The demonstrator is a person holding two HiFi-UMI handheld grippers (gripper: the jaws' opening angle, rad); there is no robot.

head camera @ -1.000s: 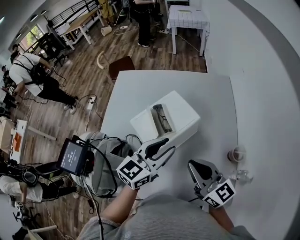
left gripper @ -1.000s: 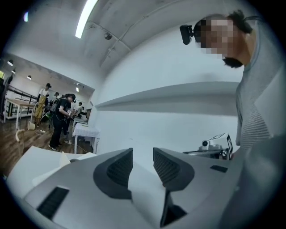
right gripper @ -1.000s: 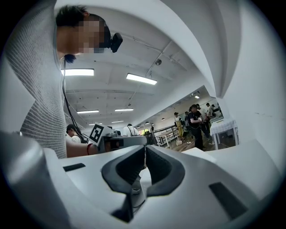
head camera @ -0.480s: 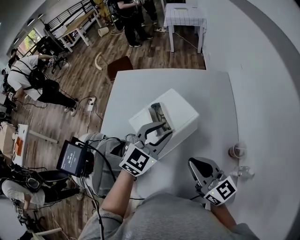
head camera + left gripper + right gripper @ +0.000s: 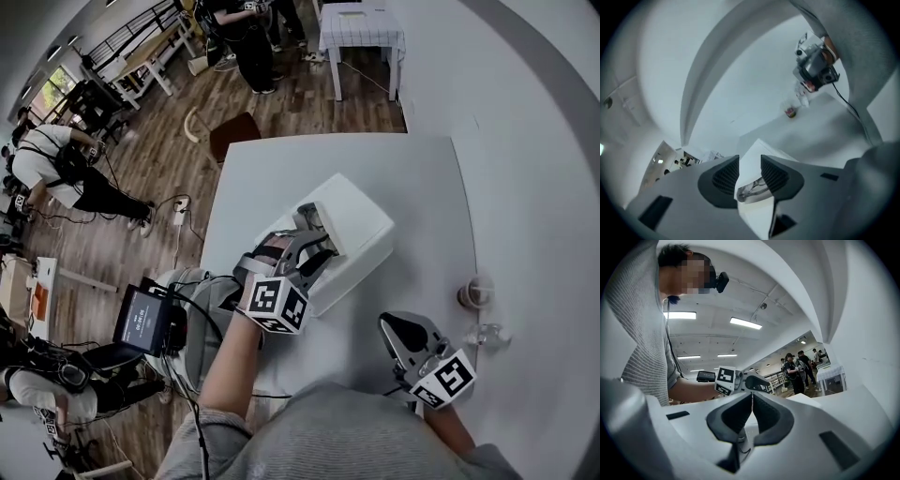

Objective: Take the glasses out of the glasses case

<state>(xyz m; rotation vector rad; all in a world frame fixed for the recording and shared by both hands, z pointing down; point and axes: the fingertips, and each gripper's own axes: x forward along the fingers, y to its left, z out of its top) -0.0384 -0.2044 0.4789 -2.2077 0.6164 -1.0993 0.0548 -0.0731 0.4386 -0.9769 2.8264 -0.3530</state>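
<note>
Glasses (image 5: 315,225): lying in the open white case (image 5: 366,225) on the bench (image 5: 412,173), not yet lifted out. Left gripper (image 5: 311,251) poised right over them, fingers (image 5: 776,174) a narrow gap apart with a lens showing between and nothing clamped, so the grasp and the lift both remain. Right gripper (image 5: 401,336) by the bench's near edge, fingers almost touching and empty. Case close to the bench's left edge, bare bench beyond and to its right for setting down.

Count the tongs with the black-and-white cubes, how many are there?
2. The left grey tongs are over the open white rectangular glasses case; the right grey tongs are apart from it, over the white table.
</note>
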